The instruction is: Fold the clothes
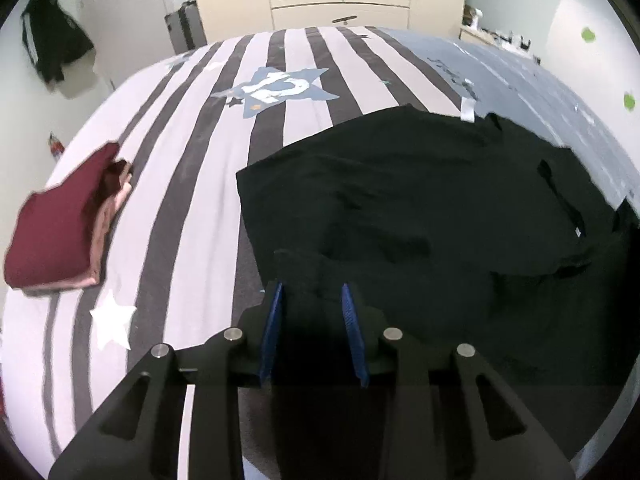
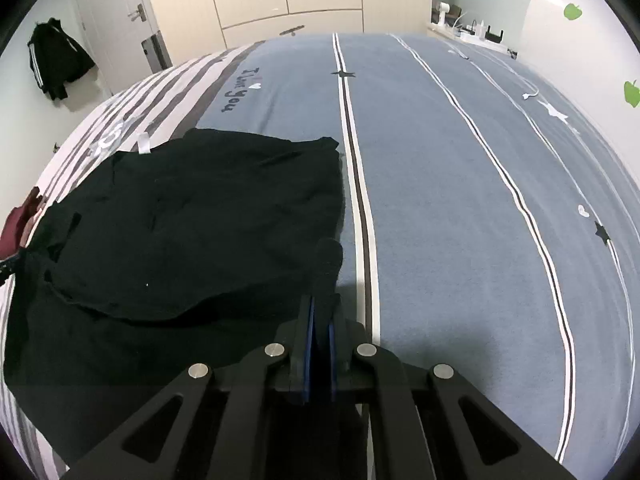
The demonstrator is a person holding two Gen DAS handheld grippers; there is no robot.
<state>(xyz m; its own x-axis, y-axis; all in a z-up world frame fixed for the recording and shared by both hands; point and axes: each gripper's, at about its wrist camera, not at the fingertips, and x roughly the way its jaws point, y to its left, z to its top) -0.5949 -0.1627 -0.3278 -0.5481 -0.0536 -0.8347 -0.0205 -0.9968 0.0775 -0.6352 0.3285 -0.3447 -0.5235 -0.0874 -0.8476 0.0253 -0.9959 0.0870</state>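
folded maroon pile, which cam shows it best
The left wrist view: the folded maroon pile lies whole on the striped bedspread, pink layers beneath. The right wrist view catches only a sliver at its left edge, beside the black garment.

Matt black cloth shirt [image 1: 420,200]; soft printed cotton bedsheet [image 2: 460,200]; matt black plastic gripper [image 2: 320,312] with ribbed blue pads [image 1: 352,332] and shiny metal pins [image 1: 233,334]; maroon knit stack [image 1: 56,224].
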